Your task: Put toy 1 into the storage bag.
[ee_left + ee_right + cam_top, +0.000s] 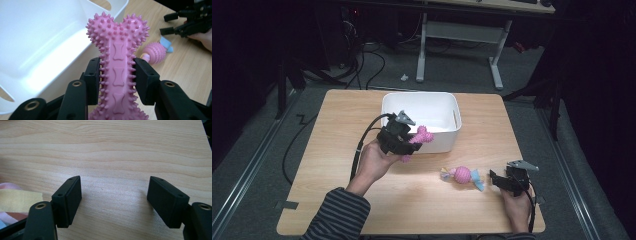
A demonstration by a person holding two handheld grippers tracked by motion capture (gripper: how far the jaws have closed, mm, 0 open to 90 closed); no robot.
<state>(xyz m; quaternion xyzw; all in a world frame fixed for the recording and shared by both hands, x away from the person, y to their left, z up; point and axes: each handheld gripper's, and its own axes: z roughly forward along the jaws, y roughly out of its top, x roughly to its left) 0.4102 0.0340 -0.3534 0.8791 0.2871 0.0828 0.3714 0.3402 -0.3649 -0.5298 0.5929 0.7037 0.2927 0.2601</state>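
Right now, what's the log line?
left gripper: shut on pink bone toy | right gripper: open, empty | white bin: beside toy

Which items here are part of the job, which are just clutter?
In play:
- pink spiky bone toy, clamped in the left tongs
- white bin, right beside the toy
- pink ball toy with cloth tails, on the table near the open right tongs

Lying about:
- desk frame and floor cables behind the table
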